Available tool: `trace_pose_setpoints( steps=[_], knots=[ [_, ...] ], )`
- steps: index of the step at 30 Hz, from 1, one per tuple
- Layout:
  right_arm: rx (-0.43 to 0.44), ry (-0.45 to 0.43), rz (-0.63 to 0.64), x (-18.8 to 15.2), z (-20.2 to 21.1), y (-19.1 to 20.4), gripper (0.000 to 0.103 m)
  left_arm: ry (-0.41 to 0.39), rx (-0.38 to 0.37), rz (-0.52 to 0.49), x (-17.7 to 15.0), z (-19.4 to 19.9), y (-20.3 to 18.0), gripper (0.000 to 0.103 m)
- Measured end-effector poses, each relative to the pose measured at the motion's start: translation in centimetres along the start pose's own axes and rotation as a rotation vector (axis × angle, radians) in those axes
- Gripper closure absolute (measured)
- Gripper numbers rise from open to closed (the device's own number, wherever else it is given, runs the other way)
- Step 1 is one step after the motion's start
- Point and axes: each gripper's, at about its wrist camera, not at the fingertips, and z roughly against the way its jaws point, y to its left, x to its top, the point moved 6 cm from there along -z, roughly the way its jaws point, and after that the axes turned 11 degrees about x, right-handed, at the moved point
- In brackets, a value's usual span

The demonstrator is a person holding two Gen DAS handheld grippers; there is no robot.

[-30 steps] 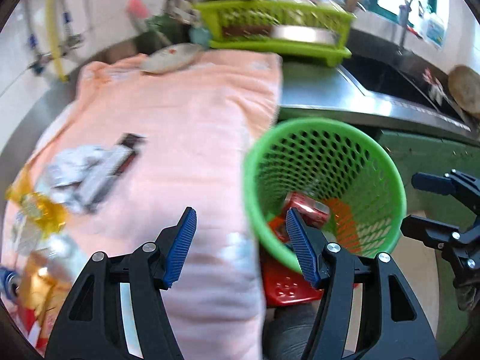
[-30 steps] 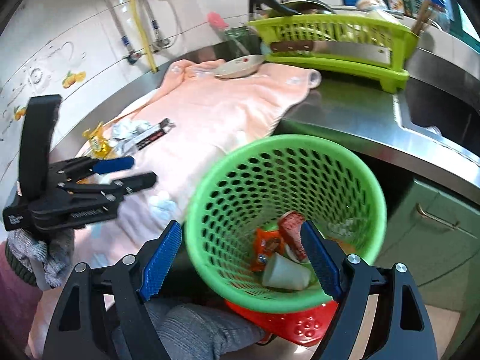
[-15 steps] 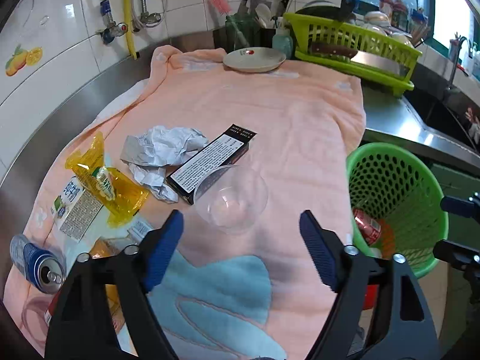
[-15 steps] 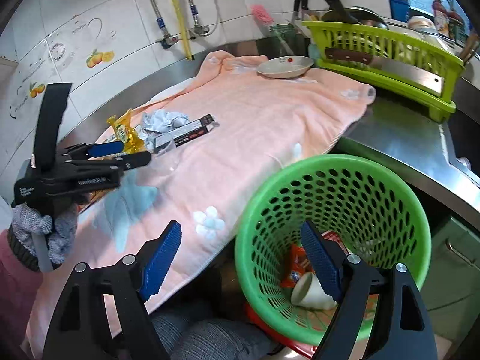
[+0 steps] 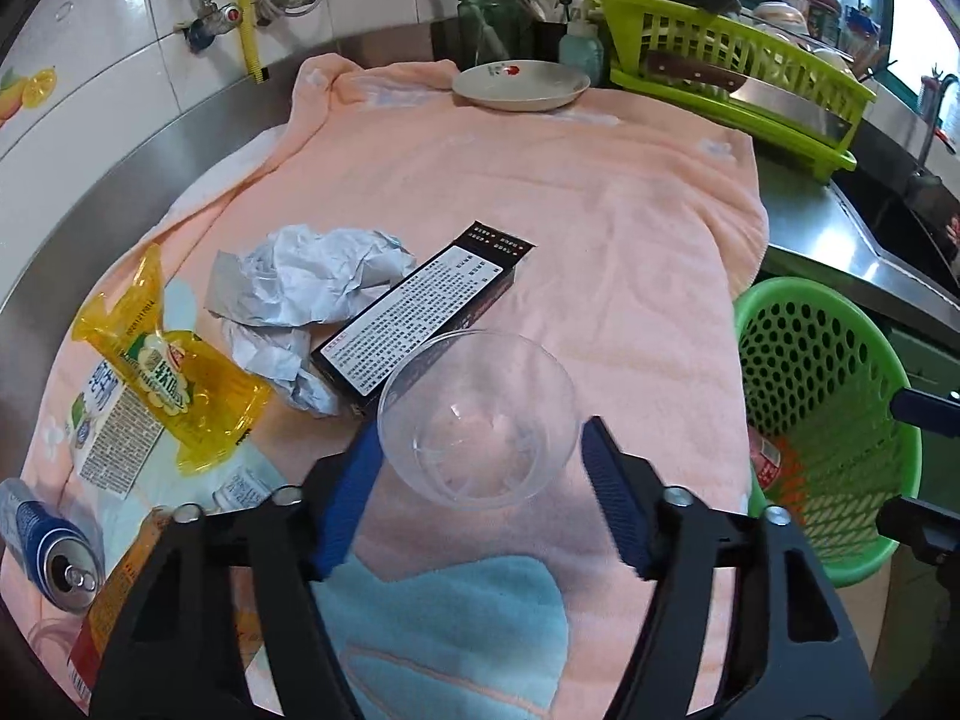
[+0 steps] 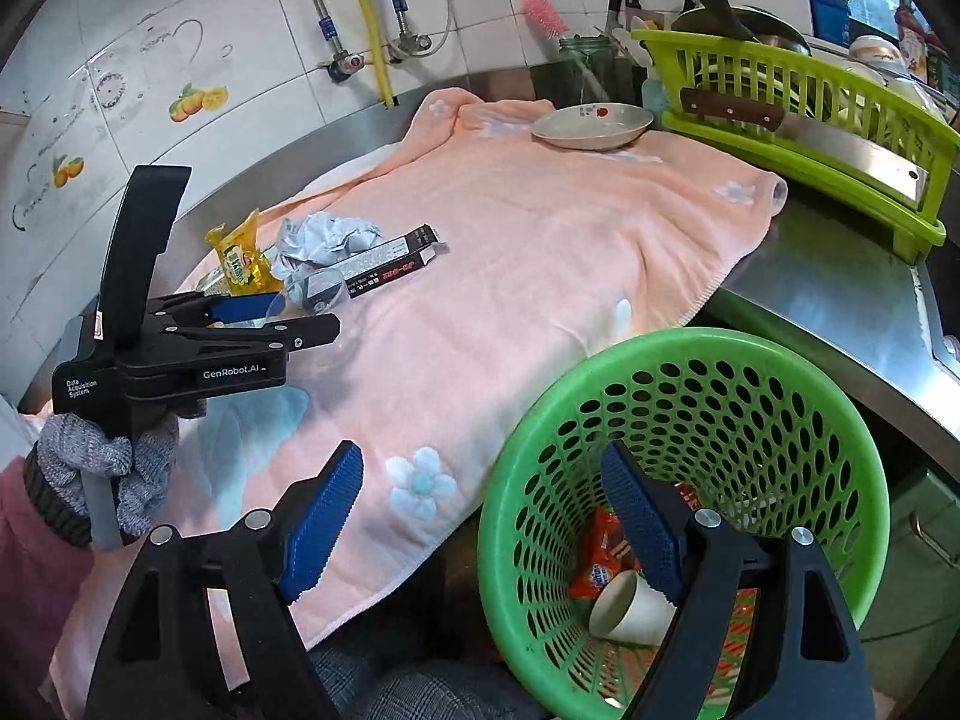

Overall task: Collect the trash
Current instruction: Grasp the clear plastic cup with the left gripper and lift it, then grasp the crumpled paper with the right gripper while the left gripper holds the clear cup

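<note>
A clear plastic cup [image 5: 477,417] lies on its side on the pink towel [image 5: 540,210], mouth toward me. My left gripper [image 5: 480,480] is open with its blue pads on either side of the cup, not touching. Behind the cup lie a black box [image 5: 420,315], crumpled paper [image 5: 300,282], a yellow wrapper [image 5: 162,372] and a blue can [image 5: 48,546]. My right gripper [image 6: 480,522] is open and empty above the near rim of the green basket [image 6: 780,396], which holds a paper cup [image 6: 630,606] and an orange wrapper [image 6: 600,552].
A white plate [image 5: 521,84] sits at the towel's far end. A green dish rack [image 5: 738,84] with a cleaver stands at the back right, beside the sink [image 5: 900,204]. The basket [image 5: 822,408] hangs off the counter's right edge. Taps and tiled wall run along the left.
My left gripper swung from above the basket to the trash on the towel and now straddles the clear cup. The right gripper pulled back a little from the basket.
</note>
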Motion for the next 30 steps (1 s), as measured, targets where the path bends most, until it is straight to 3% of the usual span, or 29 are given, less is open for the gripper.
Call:
trace_pose_setpoints(
  steps=[12, 21, 26, 30],
  knots=[
    [-0.011, 0.019, 0.016, 1.5, -1.1, -0.1, 0.024, -0.069, -0.009, 0.044, -0.5, 3.1, 1.3, 0.044],
    [0.078, 0.062, -0.058, 3.7, -4.3, 1.5, 0.025, -0.127, -0.017, 0.119, -2.2, 7.7, 4.6, 0.044],
    [0.121, 0.098, -0.097, 6.0, -7.2, 3.8, 0.029, -0.147, -0.001, 0.157, -4.1, 10.0, 6.7, 0.044],
    [0.147, 0.124, -0.134, 7.9, -9.7, 5.6, 0.04, -0.159, 0.009, 0.174, -5.6, 11.3, 8.6, 0.044]
  ],
)
